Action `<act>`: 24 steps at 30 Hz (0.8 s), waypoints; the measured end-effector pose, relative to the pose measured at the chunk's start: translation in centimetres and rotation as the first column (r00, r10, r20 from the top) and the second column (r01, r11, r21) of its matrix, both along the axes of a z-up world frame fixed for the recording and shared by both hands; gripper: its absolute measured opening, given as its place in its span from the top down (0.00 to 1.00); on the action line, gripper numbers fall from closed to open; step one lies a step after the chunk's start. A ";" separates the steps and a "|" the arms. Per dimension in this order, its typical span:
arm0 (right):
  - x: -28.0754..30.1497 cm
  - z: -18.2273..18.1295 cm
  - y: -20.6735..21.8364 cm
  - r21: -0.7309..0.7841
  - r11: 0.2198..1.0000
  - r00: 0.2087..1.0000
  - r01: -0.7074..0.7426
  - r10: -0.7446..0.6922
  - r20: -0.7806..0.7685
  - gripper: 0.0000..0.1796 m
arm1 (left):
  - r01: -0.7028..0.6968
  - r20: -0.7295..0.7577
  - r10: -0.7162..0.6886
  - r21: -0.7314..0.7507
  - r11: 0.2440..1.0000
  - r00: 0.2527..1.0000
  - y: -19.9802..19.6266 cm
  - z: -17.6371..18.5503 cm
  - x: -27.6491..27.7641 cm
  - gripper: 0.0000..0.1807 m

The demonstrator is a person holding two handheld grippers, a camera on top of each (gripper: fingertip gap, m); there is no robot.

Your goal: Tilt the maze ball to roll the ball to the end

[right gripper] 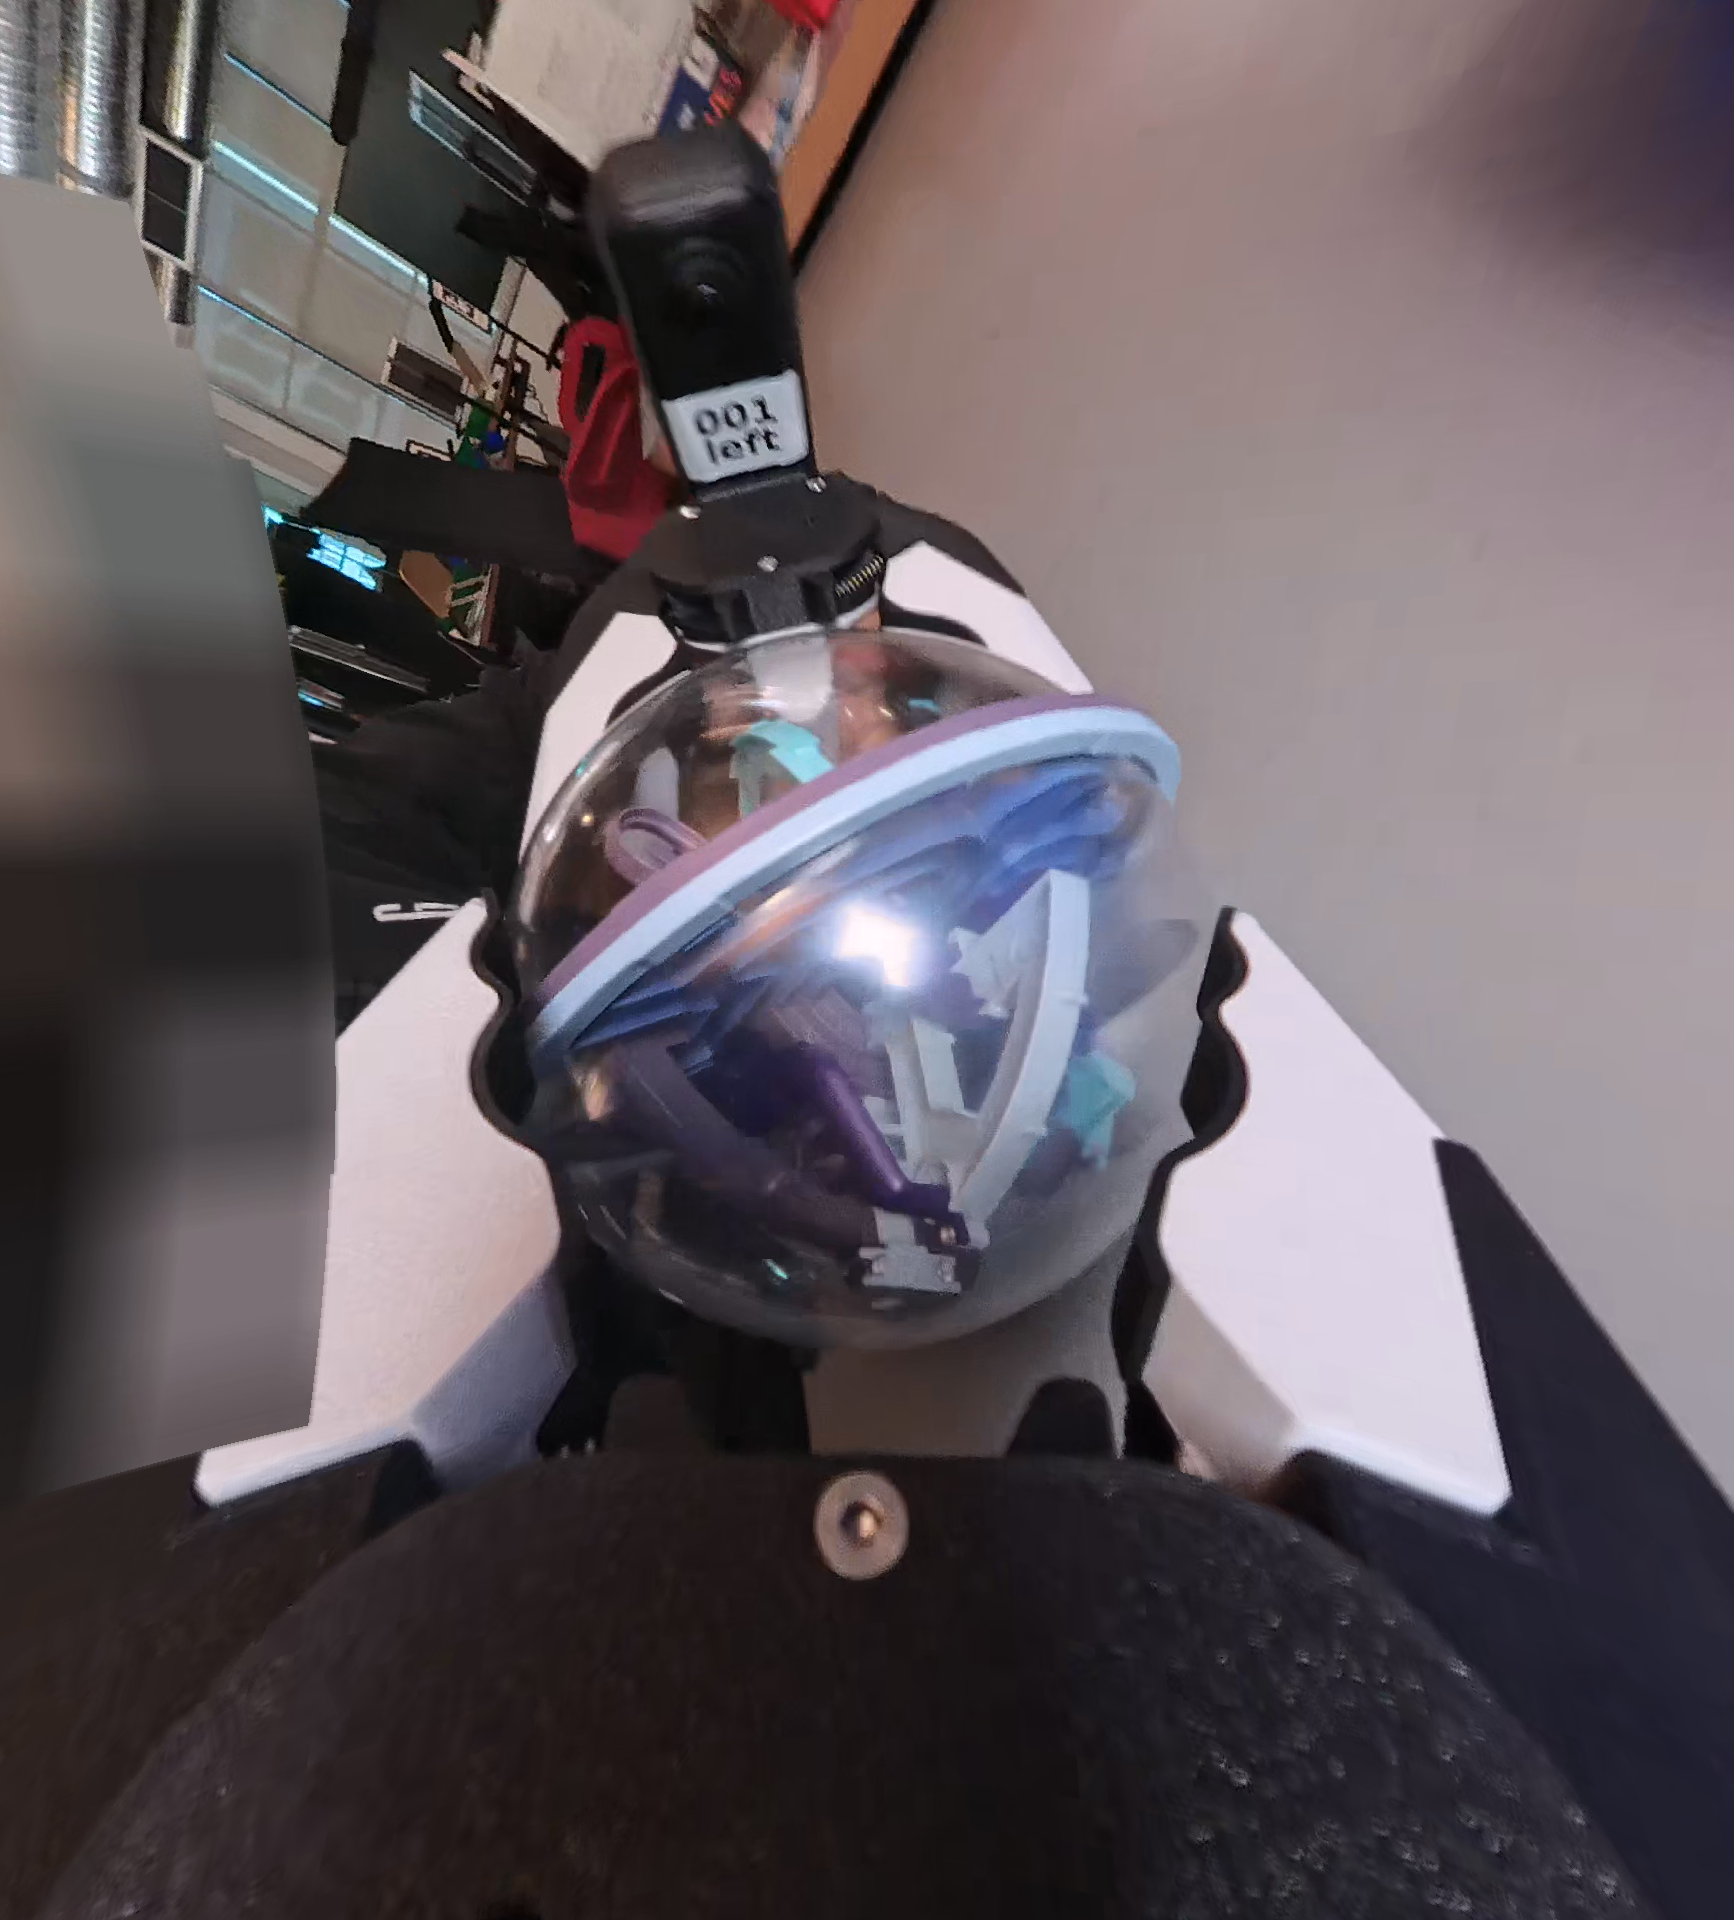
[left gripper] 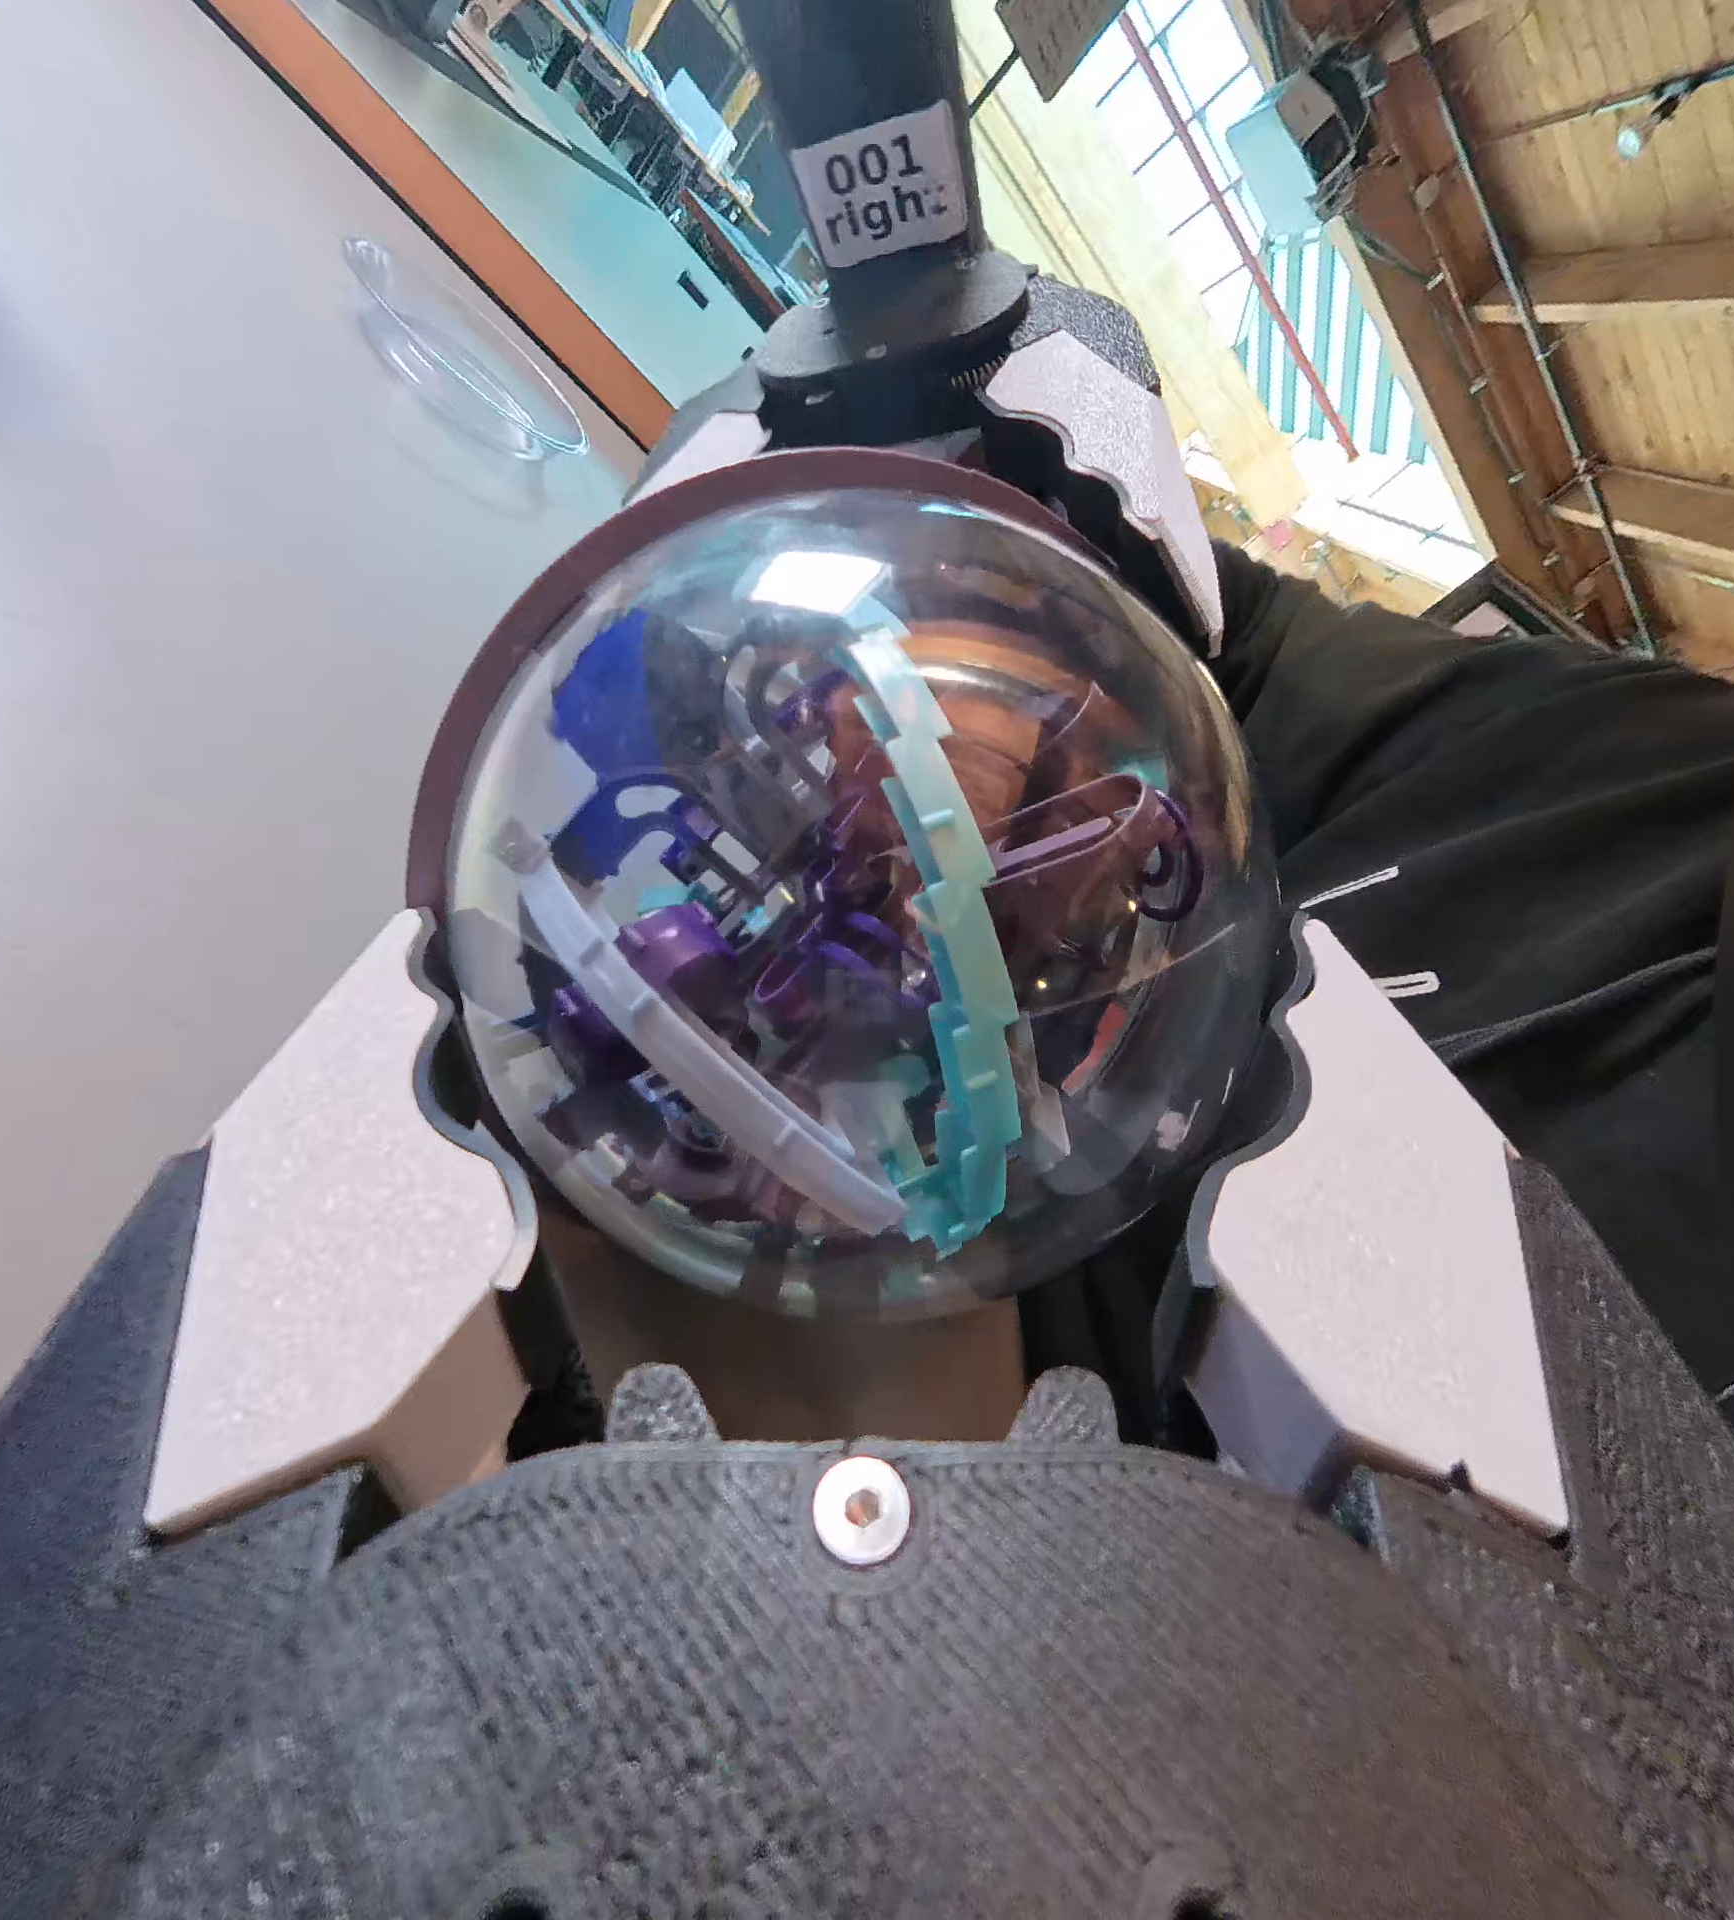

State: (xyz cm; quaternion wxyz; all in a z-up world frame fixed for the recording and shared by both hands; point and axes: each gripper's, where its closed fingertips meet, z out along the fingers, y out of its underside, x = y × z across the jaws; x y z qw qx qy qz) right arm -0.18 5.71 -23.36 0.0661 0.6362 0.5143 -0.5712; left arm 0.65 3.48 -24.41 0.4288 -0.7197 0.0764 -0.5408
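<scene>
The maze ball (left gripper: 842, 883) is a clear sphere with purple, blue, teal and pale grey tracks inside. It is held in the air between both grippers, which face each other. My left gripper (left gripper: 863, 935) is shut on it, with a white finger on each side. My right gripper (right gripper: 858, 935) is shut on the maze ball (right gripper: 842, 987) from the opposite side. One finger (left gripper: 1102, 447) of the right gripper shows behind the ball, and a finger (right gripper: 977, 623) of the left gripper shows in the right wrist view. The ball's equator band (right gripper: 842, 831) runs tilted. I cannot pick out the small rolling ball.
A white table (left gripper: 115, 675) lies to the left, strongly tilted in view, with a clear plastic dish (left gripper: 458, 353) on it near its orange-edged border. A person's black sleeve (left gripper: 1465, 831) is at the right. The table surface (right gripper: 1362, 520) fills the right of the right wrist view.
</scene>
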 end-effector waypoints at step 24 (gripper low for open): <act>3.2 -4.3 -3.6 0.881 0.473 0.879 0.034 0.405 -0.251 0.24 | 0.152 0.054 -0.161 0.133 0.979 0.986 -2.9 0.1 -0.5 0.17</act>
